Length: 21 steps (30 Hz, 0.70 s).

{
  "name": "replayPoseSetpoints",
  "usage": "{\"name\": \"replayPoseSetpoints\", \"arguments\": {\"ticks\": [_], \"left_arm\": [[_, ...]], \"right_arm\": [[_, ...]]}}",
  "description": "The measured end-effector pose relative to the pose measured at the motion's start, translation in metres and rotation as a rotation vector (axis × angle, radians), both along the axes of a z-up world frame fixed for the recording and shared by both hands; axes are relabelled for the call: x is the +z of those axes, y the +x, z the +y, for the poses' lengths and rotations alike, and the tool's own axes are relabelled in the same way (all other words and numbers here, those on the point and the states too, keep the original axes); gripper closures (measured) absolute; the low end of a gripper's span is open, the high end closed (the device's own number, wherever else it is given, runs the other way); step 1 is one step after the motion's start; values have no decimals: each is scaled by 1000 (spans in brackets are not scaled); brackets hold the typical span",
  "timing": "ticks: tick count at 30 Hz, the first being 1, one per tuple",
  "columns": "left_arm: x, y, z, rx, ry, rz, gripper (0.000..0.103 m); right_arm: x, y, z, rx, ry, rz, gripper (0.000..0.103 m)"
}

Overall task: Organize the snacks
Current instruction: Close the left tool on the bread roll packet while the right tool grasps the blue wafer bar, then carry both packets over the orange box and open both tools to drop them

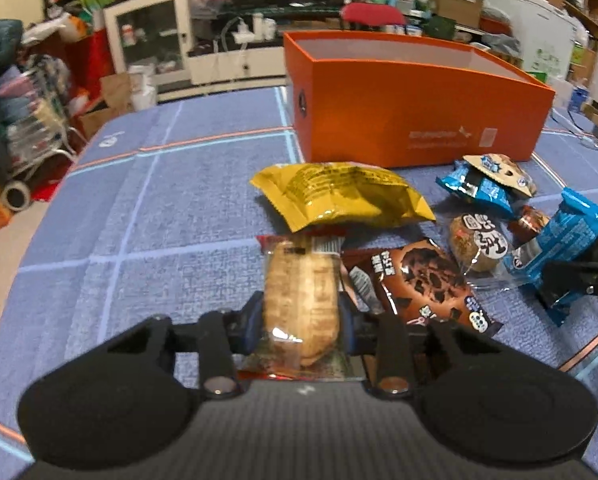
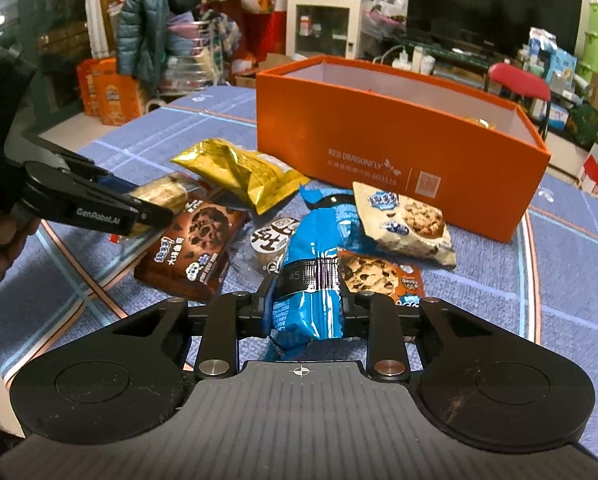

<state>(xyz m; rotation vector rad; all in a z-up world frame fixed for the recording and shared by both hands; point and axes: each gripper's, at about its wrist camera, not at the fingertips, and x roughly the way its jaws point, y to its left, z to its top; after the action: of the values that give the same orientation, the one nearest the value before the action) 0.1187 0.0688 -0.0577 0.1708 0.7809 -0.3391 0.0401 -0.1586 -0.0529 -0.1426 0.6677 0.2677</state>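
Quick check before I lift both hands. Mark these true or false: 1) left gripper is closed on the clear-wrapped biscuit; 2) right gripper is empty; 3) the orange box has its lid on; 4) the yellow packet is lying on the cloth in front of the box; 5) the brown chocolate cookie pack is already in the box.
1) True. The left gripper is shut on the clear-wrapped biscuit.
2) False. The right gripper is shut on the blue packet.
3) False. The orange box is open on top, no lid.
4) True. The yellow packet lies on the blue cloth before the box.
5) False. The brown chocolate cookie pack lies on the cloth beside the biscuit.
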Motion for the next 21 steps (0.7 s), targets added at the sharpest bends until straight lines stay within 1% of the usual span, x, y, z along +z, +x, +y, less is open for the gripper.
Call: {"name": "replayPoseSetpoints", "arguments": {"ticks": [3,5,8,12,15,17,21], "left_arm": [[8,-10,0,38,22,-35,70],[15,-15,2,71,13,-37,70],[24,-24,2,107,45,-61,70],[36,-31,-4,169,40,-69,70],[44,-35,-12,195,51,-89,70],[50,-38,-17,205,46,-105,70],[65,-44,-26,205,6,-127,70]], "right_arm": [[4,-4,0,5,-1,-14,95],[8,-7,0,4,-5,-29,95],[13,-8,-1,4,-3,-39,96],[20,-10,-2,-13,14,-47,96],[25,-12,-5,-34,31,-51,95],[30,-13,-7,-46,48,-54,96],[42,-18,-9,-53,64,-77,96]]}}
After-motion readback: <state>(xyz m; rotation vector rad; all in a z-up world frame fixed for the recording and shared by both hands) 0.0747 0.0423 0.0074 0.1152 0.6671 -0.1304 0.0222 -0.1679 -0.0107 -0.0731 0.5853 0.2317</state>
